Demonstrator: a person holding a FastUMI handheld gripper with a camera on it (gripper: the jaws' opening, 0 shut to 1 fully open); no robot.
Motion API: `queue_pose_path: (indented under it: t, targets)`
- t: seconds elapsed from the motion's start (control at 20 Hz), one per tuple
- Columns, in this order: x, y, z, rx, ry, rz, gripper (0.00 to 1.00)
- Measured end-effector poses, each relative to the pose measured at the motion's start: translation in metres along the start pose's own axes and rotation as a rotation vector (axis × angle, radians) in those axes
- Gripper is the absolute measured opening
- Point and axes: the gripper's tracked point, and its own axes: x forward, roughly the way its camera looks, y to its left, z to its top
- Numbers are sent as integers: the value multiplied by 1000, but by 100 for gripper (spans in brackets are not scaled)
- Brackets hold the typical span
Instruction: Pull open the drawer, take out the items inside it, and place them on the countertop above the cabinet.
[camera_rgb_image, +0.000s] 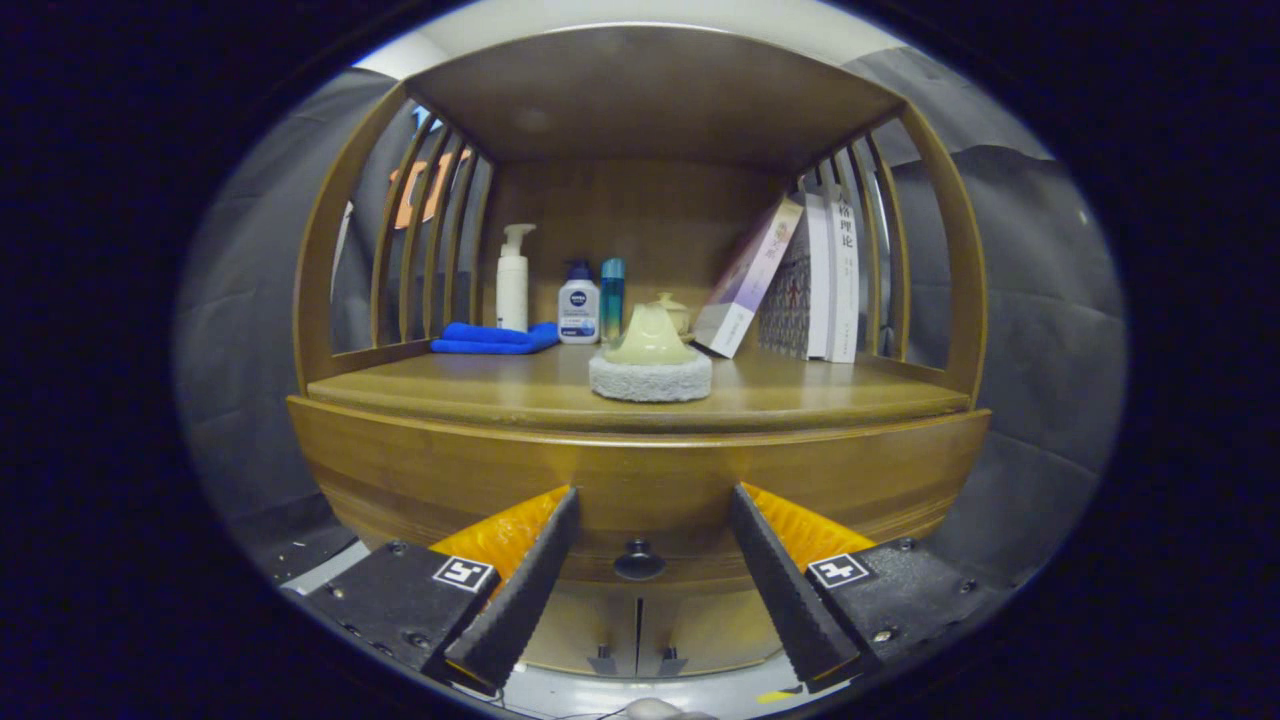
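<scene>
- While the drawer (640, 470) sits flush and closed in the cabinet front, its small dark knob (639, 560) lies between the two fingers of the hand-held gripper (640, 585), which stand wide apart and hold nothing
- Whatever the drawer holds is hidden behind its front, so I cannot tell whether anything is inside
- As a closed drawer fits both a job about to start and one already emptied and shut again, the scene does not settle which
- Judging by the look, the drawer front is stiff polished wood, smooth and probably slippery, with no edge to hook; the knob is the only place to take hold
- Since the knob is small, round and hard, a grip would likely want both fingers closing squarely on its sides, and a straight pull toward the near side
- On the desk (500, 395) above the drawer stands a cream scrubber on a grey pad (650, 365), near the front and in the middle
- Farther back lie a folded blue cloth (495, 338) at left, a white pump bottle (513, 280), a small white bottle (579, 310), a teal bottle (612, 295) and a small cream pot (672, 310)
- At far right lean some books (800, 280)
- Bare wood shows at near left and near right of the scrubber, the best room for setting things down
- Slatted sides and a roof close the desk in, so reach is from the front
</scene>
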Motion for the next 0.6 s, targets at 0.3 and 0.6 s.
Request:
queue_pose_path:
  t: [0.3, 0.6]
  targets:
    - [5, 1, 1, 11, 16, 13, 99]
    - [-23, -4, 29, -11, -26, 27, 99]
